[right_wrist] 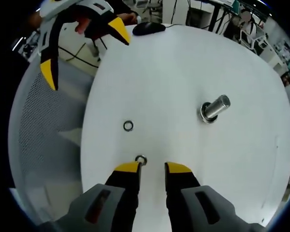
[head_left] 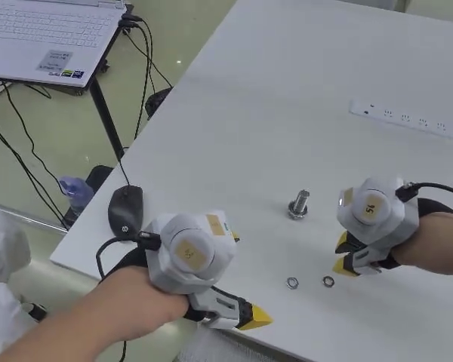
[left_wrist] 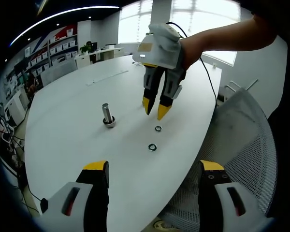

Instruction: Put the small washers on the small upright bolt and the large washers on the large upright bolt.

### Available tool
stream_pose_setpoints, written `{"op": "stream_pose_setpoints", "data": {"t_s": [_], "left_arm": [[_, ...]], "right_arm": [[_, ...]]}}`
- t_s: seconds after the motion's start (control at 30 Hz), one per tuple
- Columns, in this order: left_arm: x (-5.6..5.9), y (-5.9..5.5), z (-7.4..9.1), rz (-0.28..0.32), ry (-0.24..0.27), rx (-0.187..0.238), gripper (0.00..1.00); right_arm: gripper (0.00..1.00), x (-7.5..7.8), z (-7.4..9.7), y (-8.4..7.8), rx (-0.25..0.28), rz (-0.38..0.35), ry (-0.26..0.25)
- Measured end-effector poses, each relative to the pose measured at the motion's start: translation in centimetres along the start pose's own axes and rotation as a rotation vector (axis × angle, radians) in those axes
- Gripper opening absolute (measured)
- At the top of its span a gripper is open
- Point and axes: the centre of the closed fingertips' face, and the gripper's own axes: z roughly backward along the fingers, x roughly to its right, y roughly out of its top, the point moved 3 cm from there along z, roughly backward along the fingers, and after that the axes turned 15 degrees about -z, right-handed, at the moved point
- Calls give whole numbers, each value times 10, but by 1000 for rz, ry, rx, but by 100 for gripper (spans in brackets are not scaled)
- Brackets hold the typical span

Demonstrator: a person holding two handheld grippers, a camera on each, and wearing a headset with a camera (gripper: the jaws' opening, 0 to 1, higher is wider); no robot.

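A single steel bolt (head_left: pixel 299 204) (left_wrist: pixel 107 116) (right_wrist: pixel 215 108) stands upright on the white table (head_left: pixel 287 90). Two small washers (head_left: pixel 292 283) (head_left: pixel 328 281) lie flat near the front edge. In the right gripper view one washer (right_wrist: pixel 141 158) sits just ahead of my right gripper (right_wrist: pixel 152 167), close to its left fingertip, and the other washer (right_wrist: pixel 128 125) lies farther out. The right gripper (head_left: pixel 340 255) (left_wrist: pixel 154 108) hovers over them, jaws slightly apart, holding nothing. My left gripper (left_wrist: pixel 153 166) (head_left: pixel 249 315) (right_wrist: pixel 82 48) hangs at the table's front edge, wide open and holding nothing.
A black mouse (head_left: pixel 126 211) lies at the table's left edge and a white power strip (head_left: pixel 408 119) at the far right. A laptop (head_left: pixel 45 38) sits on a side stand. A mesh chair (left_wrist: pixel 241 125) stands just off the front edge.
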Motion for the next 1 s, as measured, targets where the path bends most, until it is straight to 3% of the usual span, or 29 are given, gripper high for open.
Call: {"op": "stream_pose_setpoints", "data": {"t_s": [0.4,0.57,1.0], "left_arm": [[1,2,1,-3,0,6,74],[3,-2,1,-1,-4,-4,74],[-1,-1,-2,7,-10,4,71]], "right_arm": [[23,-16,-16,-9,19,-24,5],[23,-14,-24,-11,21,-42,-11],[22,-13,-29,-12,24,-46,-23]]}}
